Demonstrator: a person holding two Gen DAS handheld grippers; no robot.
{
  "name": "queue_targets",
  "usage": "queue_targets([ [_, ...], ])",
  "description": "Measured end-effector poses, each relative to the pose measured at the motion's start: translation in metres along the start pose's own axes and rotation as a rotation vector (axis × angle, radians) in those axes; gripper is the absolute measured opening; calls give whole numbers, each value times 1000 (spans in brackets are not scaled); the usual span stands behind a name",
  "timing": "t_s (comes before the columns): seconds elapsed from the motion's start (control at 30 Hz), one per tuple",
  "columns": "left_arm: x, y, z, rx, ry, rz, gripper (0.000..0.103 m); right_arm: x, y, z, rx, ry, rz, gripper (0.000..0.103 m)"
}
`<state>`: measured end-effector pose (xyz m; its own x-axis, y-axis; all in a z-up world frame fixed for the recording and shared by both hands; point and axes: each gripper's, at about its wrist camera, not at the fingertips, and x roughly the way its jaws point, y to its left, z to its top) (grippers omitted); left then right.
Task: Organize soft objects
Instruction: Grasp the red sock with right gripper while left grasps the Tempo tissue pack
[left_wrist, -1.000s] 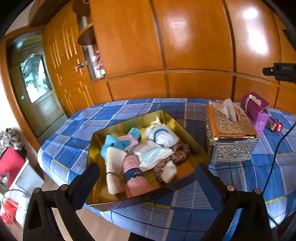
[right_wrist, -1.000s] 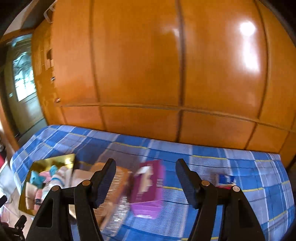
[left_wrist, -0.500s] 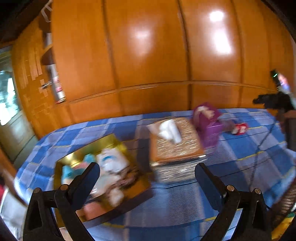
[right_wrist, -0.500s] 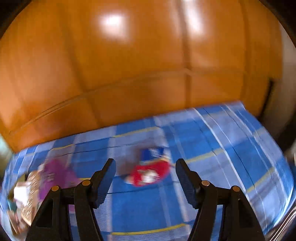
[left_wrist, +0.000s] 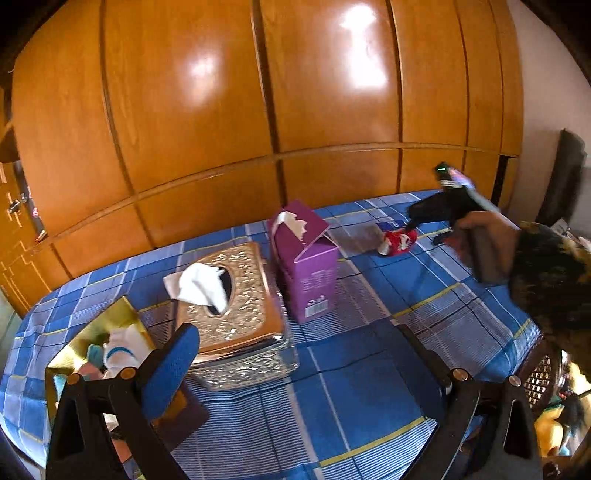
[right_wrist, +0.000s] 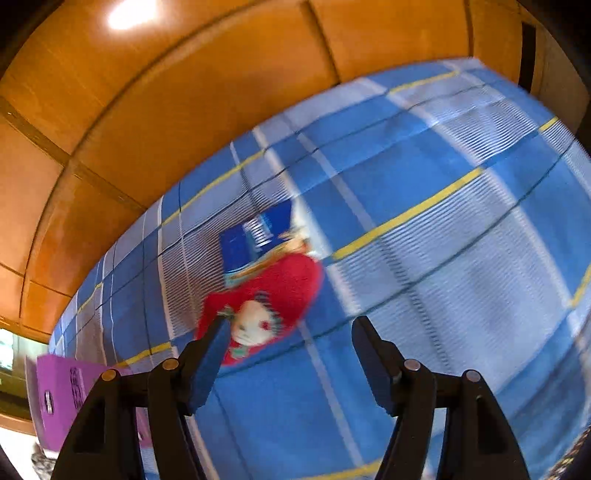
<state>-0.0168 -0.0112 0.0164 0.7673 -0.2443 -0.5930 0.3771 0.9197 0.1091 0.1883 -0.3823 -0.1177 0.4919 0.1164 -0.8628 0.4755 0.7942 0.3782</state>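
Note:
A red soft toy with a white face (right_wrist: 264, 306) lies on the blue checked cloth, next to a small blue packet (right_wrist: 255, 240). My right gripper (right_wrist: 291, 332) is open just in front of the toy, its left finger beside it. The toy also shows in the left wrist view (left_wrist: 398, 240), with the right gripper (left_wrist: 430, 214) over it. My left gripper (left_wrist: 299, 347) is open and empty above the cloth. A gold tray (left_wrist: 70, 354) holding several soft items sits at the lower left.
An ornate metal tissue box (left_wrist: 236, 295) and a purple tissue box (left_wrist: 306, 266) stand between the tray and the toy. A wooden panelled wall (left_wrist: 295, 92) runs behind the table. The purple box shows at the right wrist view's lower left (right_wrist: 62, 398).
Both grippers have swung right. The left view moved off the tray toward the tissue boxes. The right gripper has come down close to the red toy.

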Motion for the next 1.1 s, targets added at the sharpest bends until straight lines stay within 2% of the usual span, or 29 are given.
queue_targets([
  [0.13,9,-4,0,11,21,-11,103,20,17,1,30,10,-23,69],
  [0.17,10,-5,0,14,24,-16,103,25,22,2,13,17,-23,65],
  [0.2,12,-6,1,18,27,-22,103,27,27,1,-16,19,-32,44],
  [0.23,13,-8,1,22,27,-29,103,27,31,1,-44,23,-46,33],
  [0.27,15,-8,1,25,26,-36,103,27,35,-1,-76,29,-59,30],
  [0.3,17,-9,2,29,26,-46,103,24,40,-3,-130,28,-61,21],
  [0.47,29,-17,11,40,37,-107,103,-5,30,-12,-246,-3,-99,18],
  [0.63,35,-35,33,56,20,-183,103,-36,-11,-11,-298,-38,-286,19],
  [0.73,44,-50,54,45,22,-243,103,-39,-44,-10,-238,-34,-362,19],
  [0.83,59,-68,74,51,45,-274,103,-41,-72,-7,-143,-26,-328,19],
  [0.93,84,-96,95,85,68,-257,103,-46,-79,-3,-101,-46,-304,19],
  [1.0,105,-110,105,90,110,-255,103,-46,-82,-4,-94,-34,-296,20],
  [1.1,147,-122,118,44,190,-272,103,-41,-83,-2,-75,-20,-286,20],
])
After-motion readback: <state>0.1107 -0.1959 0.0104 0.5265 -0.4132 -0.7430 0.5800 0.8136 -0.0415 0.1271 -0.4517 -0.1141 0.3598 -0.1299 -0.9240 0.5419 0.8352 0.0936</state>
